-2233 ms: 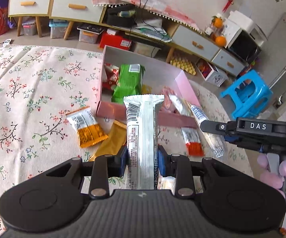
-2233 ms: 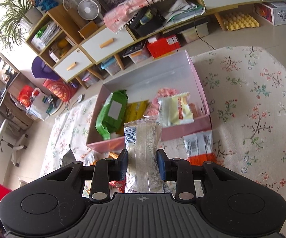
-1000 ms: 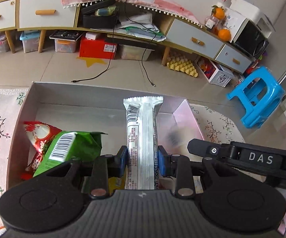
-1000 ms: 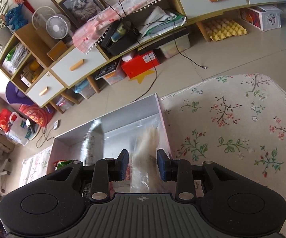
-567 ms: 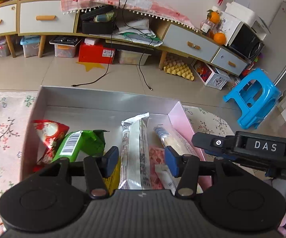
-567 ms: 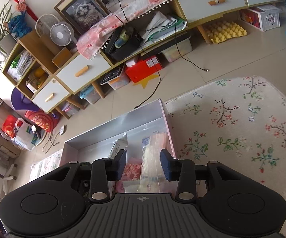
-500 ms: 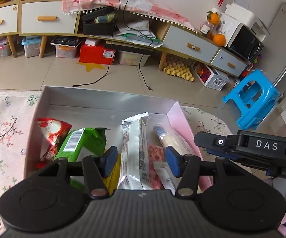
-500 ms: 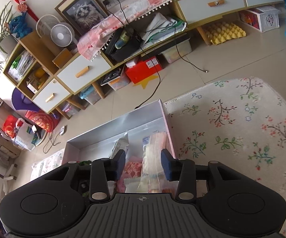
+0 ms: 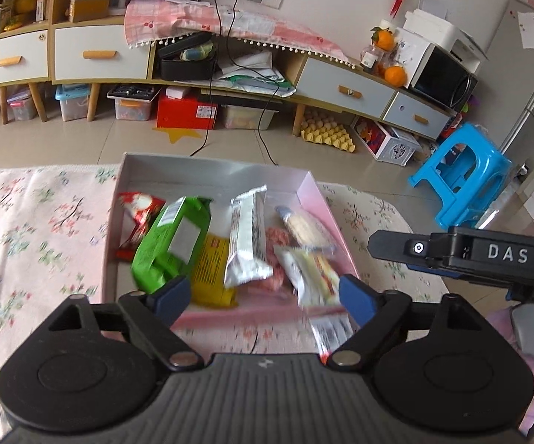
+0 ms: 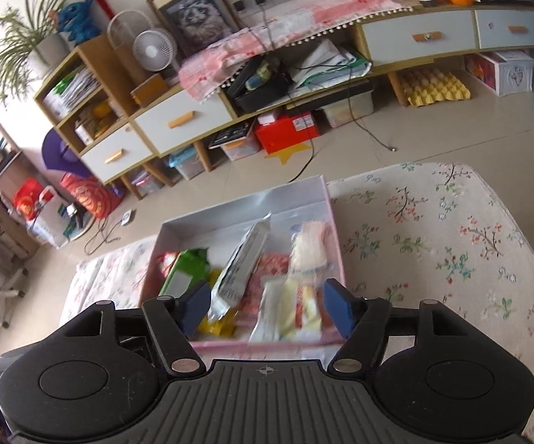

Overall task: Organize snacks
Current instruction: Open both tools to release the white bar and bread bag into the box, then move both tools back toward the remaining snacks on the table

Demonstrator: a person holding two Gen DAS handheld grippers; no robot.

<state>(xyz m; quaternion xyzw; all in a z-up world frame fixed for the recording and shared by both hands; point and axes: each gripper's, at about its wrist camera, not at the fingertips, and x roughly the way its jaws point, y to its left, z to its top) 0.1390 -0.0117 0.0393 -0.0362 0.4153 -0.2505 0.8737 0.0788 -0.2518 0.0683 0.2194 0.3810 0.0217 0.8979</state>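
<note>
A pink box [image 9: 315,199] stands on the floral cloth and holds several snacks. The silver bar [image 9: 246,236] lies in its middle, beside a green pack [image 9: 172,236], a yellow pack [image 9: 211,270] and a clear cracker pack [image 9: 304,227]. My left gripper [image 9: 263,294] hovers over the box's near wall, its jaws opening, with nothing pressed between the pads. In the right wrist view the box [image 10: 237,211] shows the silver bar [image 10: 243,262] and the clear cracker pack [image 10: 306,248]. My right gripper [image 10: 267,305] is above the near wall, jaws opening and empty.
A white and orange wrapper [image 9: 331,327] lies on the floral cloth [image 9: 37,244] just in front of the box, partly hidden by my left gripper. A blue stool [image 9: 463,177] stands on the floor to the right. Low cabinets [image 9: 100,55] line the far wall.
Both grippers opened and let go of their packs, which now lie in the box. Both have pulled back and up, so more of the box and cloth shows.
</note>
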